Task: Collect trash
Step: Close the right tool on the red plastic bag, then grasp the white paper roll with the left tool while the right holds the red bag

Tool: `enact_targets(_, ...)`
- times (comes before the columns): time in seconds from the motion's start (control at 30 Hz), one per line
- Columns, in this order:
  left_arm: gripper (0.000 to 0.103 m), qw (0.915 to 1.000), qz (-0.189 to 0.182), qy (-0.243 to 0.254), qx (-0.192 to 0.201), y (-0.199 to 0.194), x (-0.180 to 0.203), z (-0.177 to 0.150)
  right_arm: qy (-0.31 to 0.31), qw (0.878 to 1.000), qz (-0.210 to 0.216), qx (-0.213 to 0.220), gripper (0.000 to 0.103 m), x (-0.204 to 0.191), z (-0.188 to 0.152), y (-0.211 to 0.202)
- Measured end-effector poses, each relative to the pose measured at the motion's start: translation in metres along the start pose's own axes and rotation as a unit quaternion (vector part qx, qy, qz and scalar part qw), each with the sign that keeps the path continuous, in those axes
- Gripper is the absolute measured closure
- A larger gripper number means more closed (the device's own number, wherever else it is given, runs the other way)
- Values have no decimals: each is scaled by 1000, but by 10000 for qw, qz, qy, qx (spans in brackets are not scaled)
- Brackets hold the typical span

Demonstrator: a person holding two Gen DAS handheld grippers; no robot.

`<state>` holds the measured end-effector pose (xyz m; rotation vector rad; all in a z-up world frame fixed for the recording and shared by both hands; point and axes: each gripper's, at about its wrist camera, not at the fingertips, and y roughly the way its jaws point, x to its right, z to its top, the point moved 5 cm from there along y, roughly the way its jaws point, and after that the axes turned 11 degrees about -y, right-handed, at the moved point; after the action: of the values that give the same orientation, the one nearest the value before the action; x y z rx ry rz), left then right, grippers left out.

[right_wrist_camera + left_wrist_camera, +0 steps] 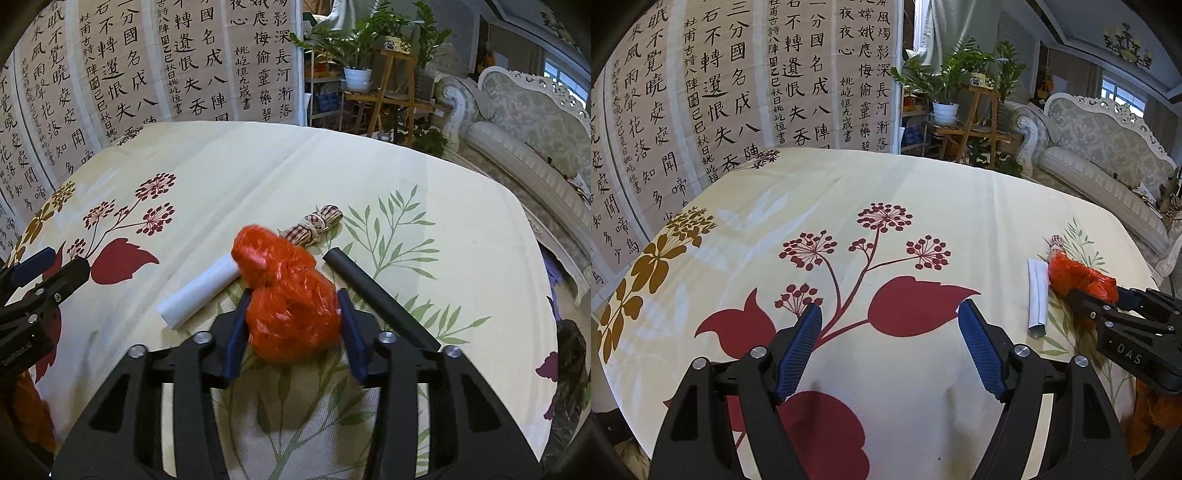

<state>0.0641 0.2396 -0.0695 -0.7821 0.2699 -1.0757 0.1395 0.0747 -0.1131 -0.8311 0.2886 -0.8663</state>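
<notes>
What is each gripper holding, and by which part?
The right gripper grips the crumpled orange plastic bag by its lower sides. The left gripper is open and holds nothing.

Crumpled orange plastic bag (291, 302) — flanked by white paper roll (197, 295), black tube (373, 295), striped bundle (314, 225).

Soft, even daylight fills both views, brightest at the window (1123, 98) on the far right. The cloth-covered bench (923, 192) is well lit without glare; faint, diffuse shadows lie beneath the left tongs (890, 314) and right tongs (291, 306). Fisheye distortion bows the calligraphy wall (701, 92), and corners vignette black. The orange plastic bag (288, 295) shows slight motion blur.
</notes>
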Motion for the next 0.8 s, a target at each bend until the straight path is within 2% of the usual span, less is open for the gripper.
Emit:
enact_targets(0.33, 29, 9997, -186, 116, -46, 0, 22, -3, 153, 9995, -195, 217, 63, 14, -11, -26)
enact_targets(0.8, 29, 9968, -518, 591, -170, 6, 87, -15, 943, 9909, -951, 152, 63, 103, -62, -54)
